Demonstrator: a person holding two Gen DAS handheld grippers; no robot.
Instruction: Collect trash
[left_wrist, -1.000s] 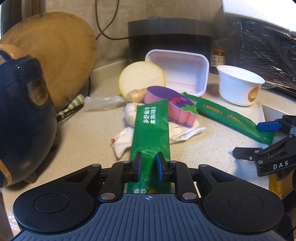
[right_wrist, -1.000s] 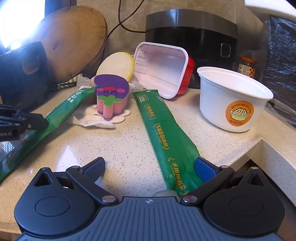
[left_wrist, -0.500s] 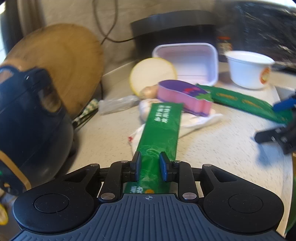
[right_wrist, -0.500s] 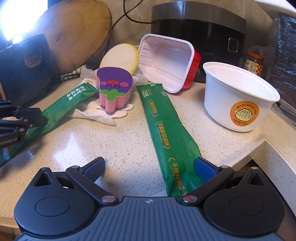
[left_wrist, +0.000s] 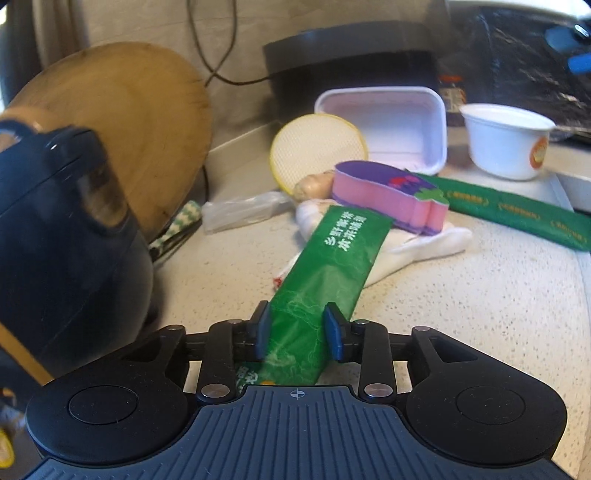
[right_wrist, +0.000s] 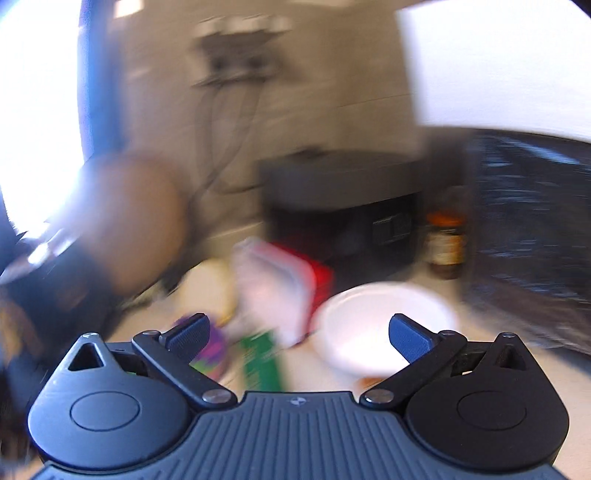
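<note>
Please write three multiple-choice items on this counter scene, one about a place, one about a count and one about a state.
1. Where does the purple and pink sponge lie?
A. On crumpled white paper beside the yellow round pad
B. Inside the white cup
C. On the round wooden board

2. How many long green wrappers show in the left wrist view?
A. One
B. Two
C. Four

3. How does the white tray stand?
A. Flat, opening upward
B. Tipped on its side, opening toward the camera
C. Upside down

Answers:
1 A: the sponge rests on the white paper, with the yellow pad just behind it.
2 B: one wrapper runs between the opening fingers of the left gripper; the second wrapper lies near the white cup.
3 B: the tray's hollow inside faces the camera.
</note>
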